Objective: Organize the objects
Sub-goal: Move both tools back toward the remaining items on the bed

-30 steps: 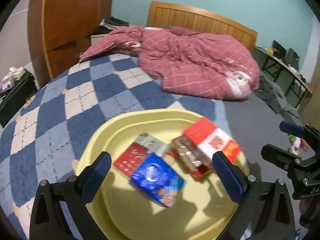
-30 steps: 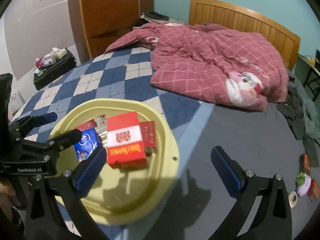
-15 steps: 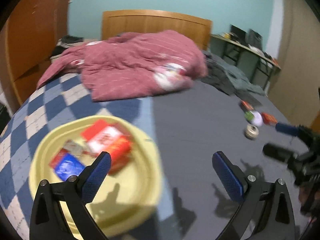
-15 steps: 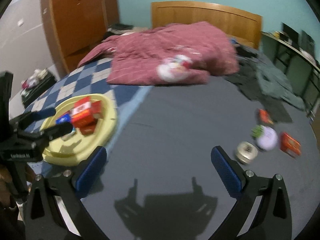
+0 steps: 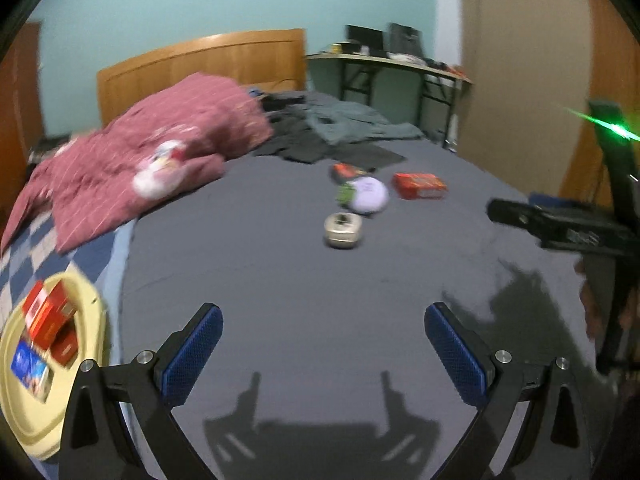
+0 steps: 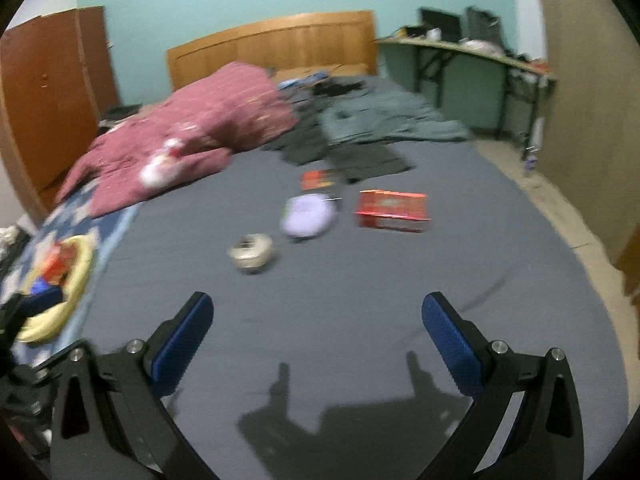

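Note:
A yellow tray (image 5: 16, 412) at the bed's left edge holds red boxes (image 5: 46, 314) and a blue packet (image 5: 30, 366); it also shows in the right wrist view (image 6: 76, 280). On the grey sheet lie a beige tape roll (image 5: 343, 230) (image 6: 252, 256), a pale purple round object (image 5: 369, 196) (image 6: 308, 220), a red box (image 5: 419, 185) (image 6: 392, 210) and a small dark red packet (image 6: 320, 179). My left gripper (image 5: 322, 340) is open and empty over bare sheet. My right gripper (image 6: 316, 334) is open and empty, nearer the loose items.
A crumpled pink quilt (image 5: 132, 172) covers the bed's far left. Dark grey clothes (image 6: 372, 128) lie at the far end by the wooden headboard (image 6: 276, 48). A cluttered desk (image 6: 472, 52) stands at the right. The blue checked blanket (image 5: 24, 240) lies under the tray.
Both grippers have swung right, away from the tray toward the loose items on the grey sheet. The tray now sits at the far left of both views. Both stay open and empty.

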The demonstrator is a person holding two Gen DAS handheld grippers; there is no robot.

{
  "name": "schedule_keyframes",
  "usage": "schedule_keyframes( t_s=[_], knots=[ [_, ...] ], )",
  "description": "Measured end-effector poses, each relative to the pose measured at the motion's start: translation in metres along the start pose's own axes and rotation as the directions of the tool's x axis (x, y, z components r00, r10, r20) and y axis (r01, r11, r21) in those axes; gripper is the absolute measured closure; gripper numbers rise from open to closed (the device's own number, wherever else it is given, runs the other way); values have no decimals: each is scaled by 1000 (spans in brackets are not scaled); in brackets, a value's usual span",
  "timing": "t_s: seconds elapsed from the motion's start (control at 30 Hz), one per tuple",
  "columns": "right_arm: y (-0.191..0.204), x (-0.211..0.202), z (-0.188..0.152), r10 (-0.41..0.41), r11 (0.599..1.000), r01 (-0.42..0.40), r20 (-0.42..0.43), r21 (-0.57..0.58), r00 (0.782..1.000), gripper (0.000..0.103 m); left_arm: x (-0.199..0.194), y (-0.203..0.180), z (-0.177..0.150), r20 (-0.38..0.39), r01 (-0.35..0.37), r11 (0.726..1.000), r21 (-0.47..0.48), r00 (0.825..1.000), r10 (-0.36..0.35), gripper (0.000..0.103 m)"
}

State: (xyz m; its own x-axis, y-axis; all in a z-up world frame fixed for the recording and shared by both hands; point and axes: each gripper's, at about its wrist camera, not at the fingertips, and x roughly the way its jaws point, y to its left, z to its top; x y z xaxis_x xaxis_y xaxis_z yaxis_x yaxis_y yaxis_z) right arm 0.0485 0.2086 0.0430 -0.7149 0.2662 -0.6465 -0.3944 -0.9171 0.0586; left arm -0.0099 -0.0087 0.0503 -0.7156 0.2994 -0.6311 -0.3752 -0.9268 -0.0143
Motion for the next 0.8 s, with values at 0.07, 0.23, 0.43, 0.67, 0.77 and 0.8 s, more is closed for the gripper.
schedule_keyframes(
  t_s=[0.07,0.23,0.43,0.67,0.77,0.8],
  knots=[
    [-13,10,-1,-41,999,41,-41,9,998,0,6,-14,-4,-5,-6,999,42,1000,6,0],
    [-24,11,-4,12,999,-11,-27,44,1000,0,21,-22,3,-25,3,1000,-24,1000,-4,0],
    [-34,13,-12,1,998,1,-32,61,999,0,25,-23,6,9,-25,994,-108,1000,26,0],
    [-37,19,-17,5,997,-2,-52,73,999,0,40,-24,4,-5,-62,990,-126,998,62,0],
    [-34,20,-18,7,998,-3,-56,63,998,0,41,-26,4,-5,-70,991,-115,998,70,0],
    [-33,21,-18,7,998,-4,-57,61,998,0,42,-26,4,-6,-69,991,-116,998,68,0]
  ],
)
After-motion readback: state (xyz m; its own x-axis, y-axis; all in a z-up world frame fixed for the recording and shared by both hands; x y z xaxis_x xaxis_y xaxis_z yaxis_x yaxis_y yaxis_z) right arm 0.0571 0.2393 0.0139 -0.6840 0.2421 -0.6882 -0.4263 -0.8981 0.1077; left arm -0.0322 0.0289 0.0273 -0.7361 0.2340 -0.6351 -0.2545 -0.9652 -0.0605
